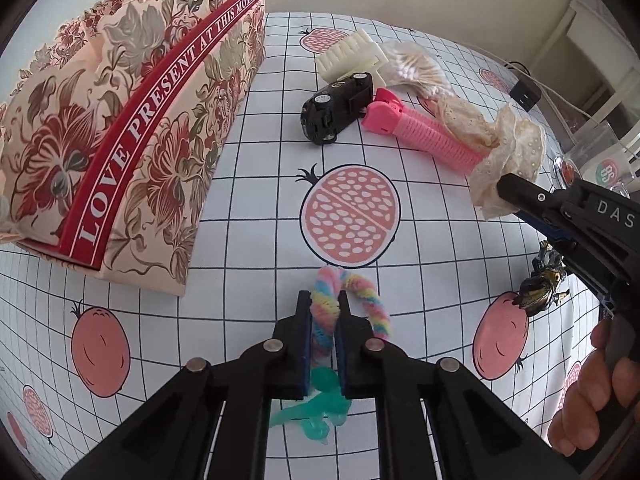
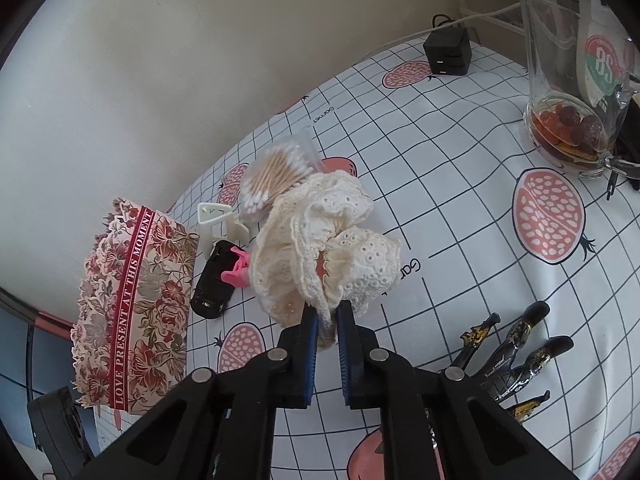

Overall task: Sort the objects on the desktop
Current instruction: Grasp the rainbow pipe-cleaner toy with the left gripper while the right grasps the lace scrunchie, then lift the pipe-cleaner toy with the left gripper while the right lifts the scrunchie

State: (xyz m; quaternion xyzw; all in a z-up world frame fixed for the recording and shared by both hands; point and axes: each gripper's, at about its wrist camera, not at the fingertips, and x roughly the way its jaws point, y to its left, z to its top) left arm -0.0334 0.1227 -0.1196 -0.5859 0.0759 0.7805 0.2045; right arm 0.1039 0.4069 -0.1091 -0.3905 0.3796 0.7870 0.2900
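Observation:
My left gripper (image 1: 325, 300) is shut on a rainbow fuzzy twist (image 1: 329, 304), whose free end curls off to the right over the cloth. Below the jaws lies a teal rubbery toy (image 1: 320, 408). My right gripper (image 2: 328, 312) is shut on the edge of a cream lace scrunchie (image 2: 320, 240); in the left wrist view that gripper (image 1: 506, 188) pinches the scrunchie (image 1: 508, 152) at the right. A floral box (image 1: 120, 120) stands at the left. A black toy car (image 1: 336, 108), a pink hair roller (image 1: 420, 132) and a cream claw clip (image 1: 348, 56) lie behind.
A bag of cotton swabs (image 2: 276, 176) lies beyond the scrunchie. A dark gilded figurine (image 2: 516, 360) lies on the cloth at the right. A glass jug (image 2: 568, 80) and a black charger (image 2: 446, 56) stand at the back. A person's hand (image 1: 592, 392) holds the right tool.

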